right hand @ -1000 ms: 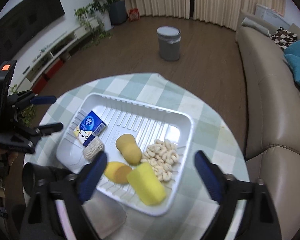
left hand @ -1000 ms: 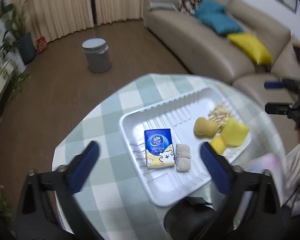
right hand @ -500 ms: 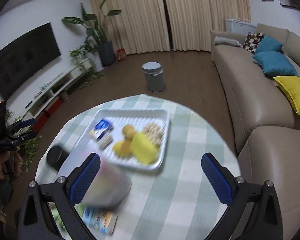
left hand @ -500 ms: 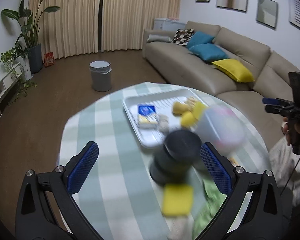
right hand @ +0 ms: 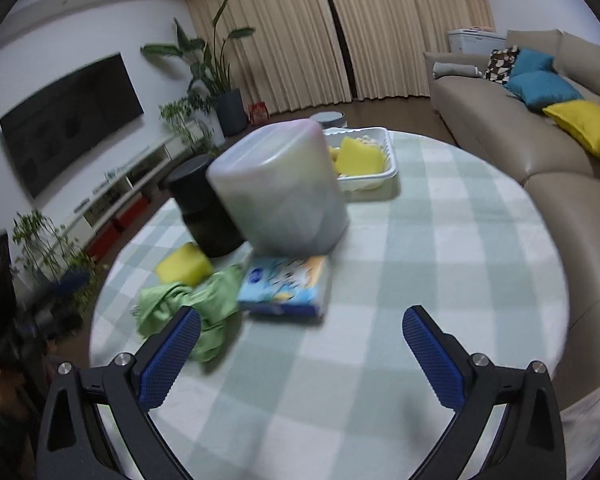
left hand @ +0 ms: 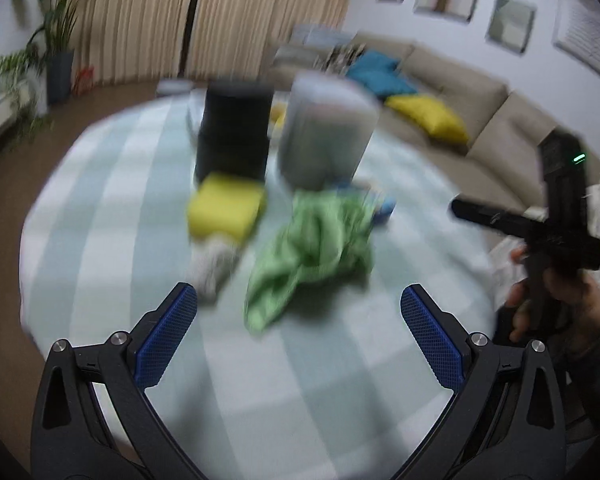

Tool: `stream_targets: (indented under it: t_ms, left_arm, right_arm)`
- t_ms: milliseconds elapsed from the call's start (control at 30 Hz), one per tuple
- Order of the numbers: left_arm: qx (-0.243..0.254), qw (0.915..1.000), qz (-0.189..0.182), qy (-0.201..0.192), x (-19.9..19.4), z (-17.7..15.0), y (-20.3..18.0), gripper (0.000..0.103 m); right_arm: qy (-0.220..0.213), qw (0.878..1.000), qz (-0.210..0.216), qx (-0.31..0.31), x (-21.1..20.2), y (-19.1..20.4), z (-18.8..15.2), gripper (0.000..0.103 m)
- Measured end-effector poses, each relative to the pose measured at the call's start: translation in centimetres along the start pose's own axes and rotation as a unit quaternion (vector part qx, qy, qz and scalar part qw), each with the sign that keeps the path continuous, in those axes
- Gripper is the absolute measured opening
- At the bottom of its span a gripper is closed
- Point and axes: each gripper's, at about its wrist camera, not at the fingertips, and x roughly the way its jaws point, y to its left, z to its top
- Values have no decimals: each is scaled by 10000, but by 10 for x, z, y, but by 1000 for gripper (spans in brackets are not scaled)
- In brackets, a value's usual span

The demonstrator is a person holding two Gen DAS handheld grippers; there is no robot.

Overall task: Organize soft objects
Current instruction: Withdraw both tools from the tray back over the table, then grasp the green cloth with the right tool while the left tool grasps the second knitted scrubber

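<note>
A crumpled green cloth [left hand: 312,248] [right hand: 187,304] lies on the checked table, just ahead of my open left gripper [left hand: 297,330]. Beside it sit a yellow sponge [left hand: 225,210] [right hand: 183,266], a whitish rolled bandage [left hand: 213,266] and a blue tissue pack [right hand: 287,288]. Behind them stand a black cylinder [left hand: 233,132] [right hand: 205,208] and a translucent grey tub [left hand: 326,136] [right hand: 279,192]. The white tray [right hand: 384,176] with yellow soft items is at the far side. My right gripper [right hand: 300,356] is open and empty, near the tissue pack. The left wrist view is blurred.
A beige sofa [right hand: 540,128] with blue and yellow cushions runs along the right. A grey bin [right hand: 332,118] stands on the wooden floor beyond the table. The other gripper, held in a hand [left hand: 556,288], shows at the right of the left wrist view.
Both grippers have pulled back from above the tray and dropped low to the table's near side. The cloth, sponge and tissue pack have come into view.
</note>
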Motion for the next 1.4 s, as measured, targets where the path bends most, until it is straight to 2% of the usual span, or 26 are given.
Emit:
stream_targets:
  t_ms: [100,200,300,467,600,800,900,1000,1100,1400]
  left_arm:
    - [-65,9995,152,266,11,-8,1,103]
    - [-8,9997,210,100,8,-7,2,103]
    - [49,9992,406,41,6,-1,8,103]
    - [-4,9976,631,298,11,13,32,103]
    - [-186,9970,663,352,10,14,46,103]
    - [-132,9961,756,443,15,10,48,103]
    - [-268,9961,722,420,15,10,54,103]
    - [-330,9960,727,397,14,10,56,103]
    - [-313,9959,755,380,14,9,55,103]
    - [-354,9965,667,367,18,9,55,103]
  right_arm:
    - [133,9999,20,51,5,10,-12,103]
    - [125,9997,-216,-15,7,22,-20,103]
    - [130,9998,-126,16,8,34,-21,103]
    - [261,9987,113,-425,17,69,-15,103]
    - [470,9974,159,-532,37,85,-9,103]
    - [877,9952,205,-378,76,95,-10,103]
    - [1030,9942,198,-234,90,94,-12,94]
    - [1179,9928,71,-206,104,95,-15,91]
    - [1180,9928,53,-199,108,96,-15,88]
    - [1075,9929,-88,-492,110,97,-18,69]
